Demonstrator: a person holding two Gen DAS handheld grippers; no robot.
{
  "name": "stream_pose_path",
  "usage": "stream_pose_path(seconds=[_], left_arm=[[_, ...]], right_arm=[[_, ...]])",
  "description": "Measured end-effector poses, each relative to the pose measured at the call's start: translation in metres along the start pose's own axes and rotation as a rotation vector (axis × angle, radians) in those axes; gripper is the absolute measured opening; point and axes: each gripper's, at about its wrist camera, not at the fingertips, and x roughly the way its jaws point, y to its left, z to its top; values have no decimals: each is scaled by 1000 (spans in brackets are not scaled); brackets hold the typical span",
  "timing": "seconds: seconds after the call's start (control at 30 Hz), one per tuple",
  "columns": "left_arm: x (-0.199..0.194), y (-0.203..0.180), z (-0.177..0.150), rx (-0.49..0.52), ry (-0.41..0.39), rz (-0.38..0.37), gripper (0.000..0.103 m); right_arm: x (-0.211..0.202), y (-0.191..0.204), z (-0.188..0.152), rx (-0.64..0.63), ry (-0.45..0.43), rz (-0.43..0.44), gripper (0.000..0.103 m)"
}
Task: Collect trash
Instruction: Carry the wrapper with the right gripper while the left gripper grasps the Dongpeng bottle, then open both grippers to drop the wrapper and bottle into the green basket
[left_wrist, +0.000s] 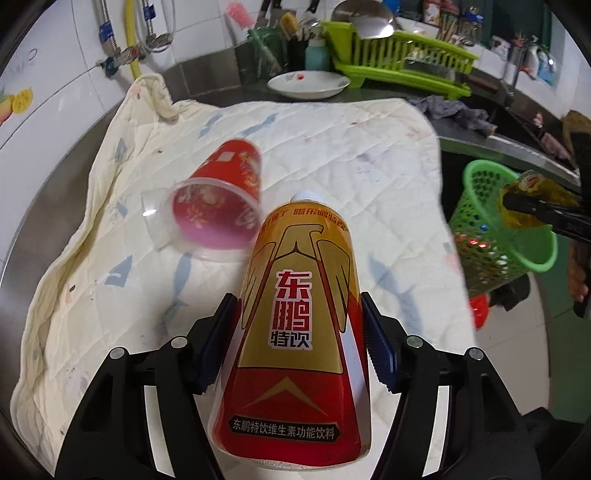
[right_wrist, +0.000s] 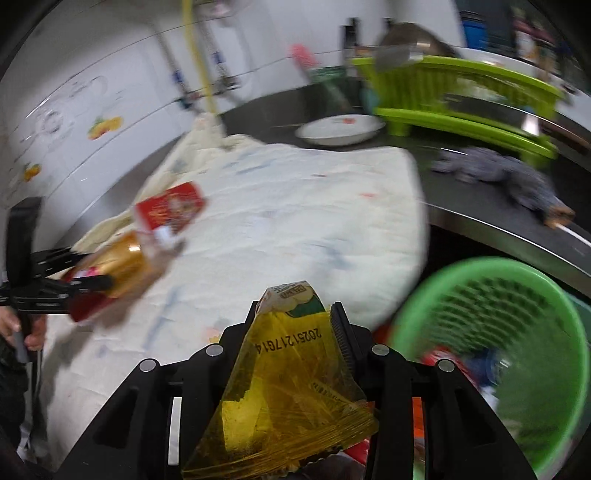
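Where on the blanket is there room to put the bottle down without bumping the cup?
The quilted cloth is bare on its right half, between the red cup and the edge by the green basket, and along the far strip before the white plate. It is crowded left of the bottle, where the cup lies on its side.

Cup (left_wrist: 221, 206) on quilt (left_wrist: 332, 155) (basket (left_wrist: 491, 236) right).

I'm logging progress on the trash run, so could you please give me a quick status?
Left hand-held gripper shut on energy drink bottle. Right hand-held gripper shut on yellow wrapper, beside green basket. Red cup on cloth, uncollected.
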Motion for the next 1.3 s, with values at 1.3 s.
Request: stream_pose_path(seconds=[1.3], left_arm=[[73,-307,96,161,-51,-380,65]], right_arm=[[-136,-148,-89,255,-121,-283,73]])
